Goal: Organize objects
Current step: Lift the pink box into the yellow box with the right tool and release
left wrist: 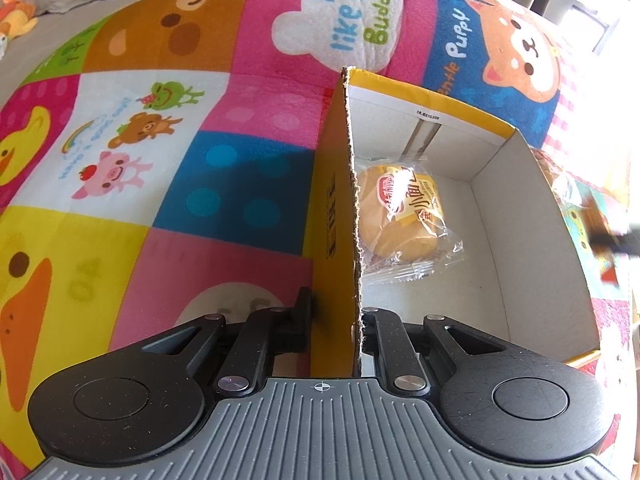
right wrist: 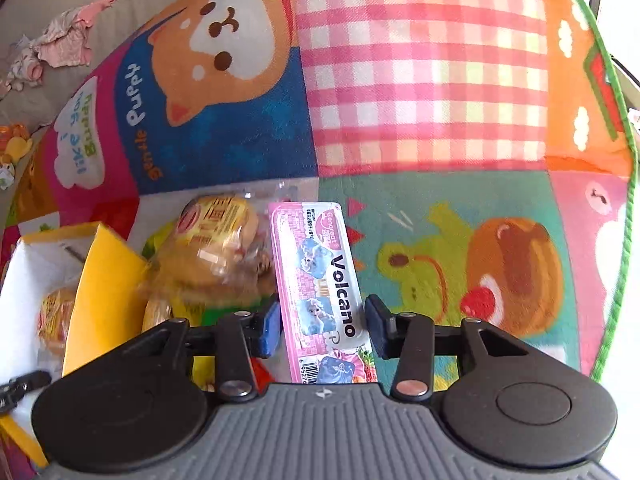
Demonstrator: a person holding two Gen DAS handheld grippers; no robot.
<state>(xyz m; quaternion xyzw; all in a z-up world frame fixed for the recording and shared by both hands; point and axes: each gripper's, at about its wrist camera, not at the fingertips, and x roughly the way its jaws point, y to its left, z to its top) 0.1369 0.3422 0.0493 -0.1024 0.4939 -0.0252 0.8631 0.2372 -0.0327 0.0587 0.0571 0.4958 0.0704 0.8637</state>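
Observation:
A yellow cardboard box [left wrist: 334, 200] with a white inside stands on the play mat. My left gripper [left wrist: 336, 324] is shut on its near wall, one finger outside and one inside. One wrapped bun [left wrist: 404, 220] lies in the box. In the right wrist view a pink Volcano snack pack [right wrist: 320, 280] lies flat on the mat, lengthwise between the blue pads [right wrist: 268, 328]. My right gripper [right wrist: 322, 326] is shut on the pack, a pad against each long edge. Several more wrapped buns [right wrist: 216, 244] are heaped just left of the pack, beside the box [right wrist: 104, 280].
The colourful cartoon play mat [right wrist: 420, 80] covers the floor, with its green edge [right wrist: 624, 240] at the right. On the grey floor beyond it lie crumpled pink cloth [right wrist: 68, 40] and an orange plush toy [left wrist: 18, 18].

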